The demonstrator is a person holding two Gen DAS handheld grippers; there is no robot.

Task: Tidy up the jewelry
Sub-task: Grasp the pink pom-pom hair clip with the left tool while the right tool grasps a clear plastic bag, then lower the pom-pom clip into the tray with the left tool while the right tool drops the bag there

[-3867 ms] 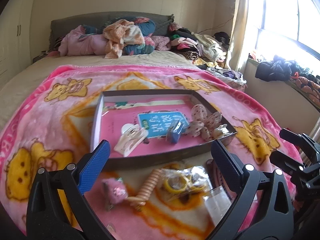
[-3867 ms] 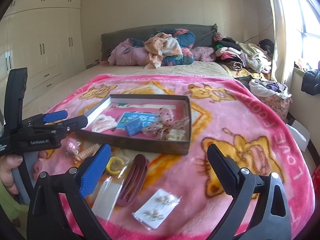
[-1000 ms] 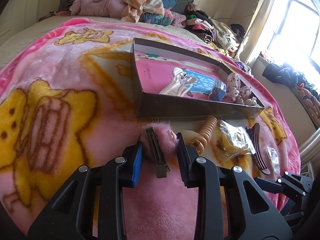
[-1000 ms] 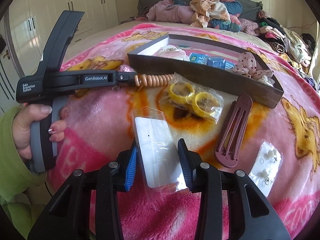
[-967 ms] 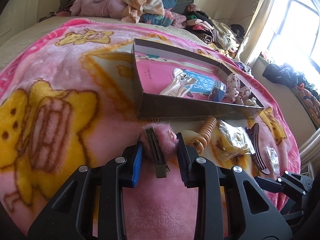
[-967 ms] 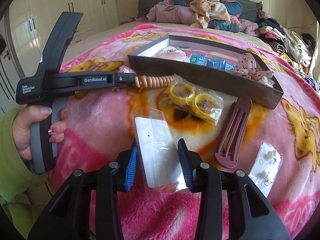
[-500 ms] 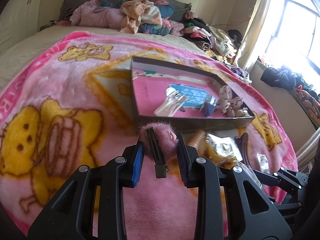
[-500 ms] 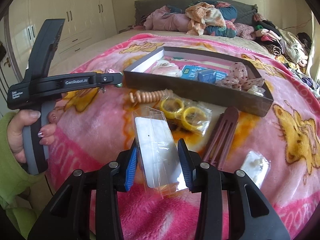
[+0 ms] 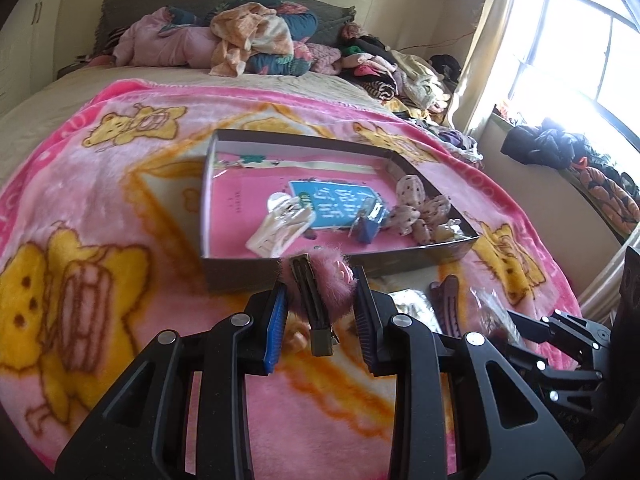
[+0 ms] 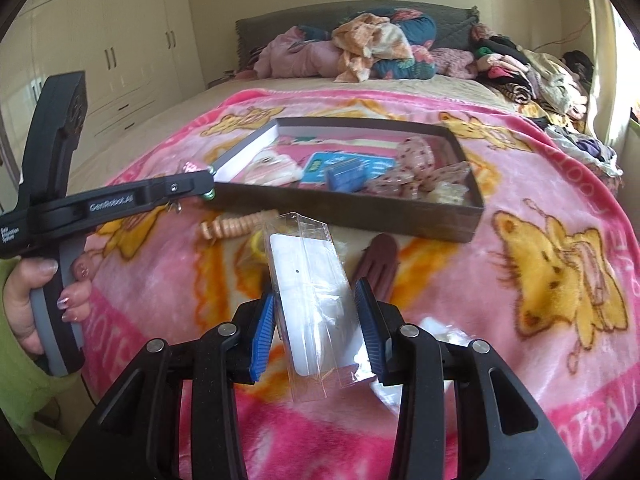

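My left gripper (image 9: 319,294) is shut on a fluffy pink hair clip (image 9: 320,280), held above the blanket just in front of the near wall of the grey tray (image 9: 240,270). My right gripper (image 10: 316,308) is shut on a clear plastic packet with a white card (image 10: 310,292), lifted off the blanket before the tray (image 10: 360,212). Inside the tray lie a clear claw clip (image 9: 280,224), a blue card (image 9: 336,204), a small blue box (image 10: 346,178) and spotted bows (image 9: 420,208). In the right wrist view the left gripper (image 10: 196,186) reaches the tray's left corner.
On the pink bear blanket (image 10: 560,264) lie an orange spiral hair tie (image 10: 236,226), a yellow-ring packet (image 10: 258,246), a maroon hair clip (image 10: 378,264) and an earring packet (image 10: 436,330). A hand in a green sleeve (image 10: 24,280) holds the left tool. Piled clothes (image 9: 248,44) crowd the headboard.
Both grippers have lifted off the blanket with their items. The pink clip has moved up toward the tray's near wall, and the clear packet has risen and moved toward the tray.
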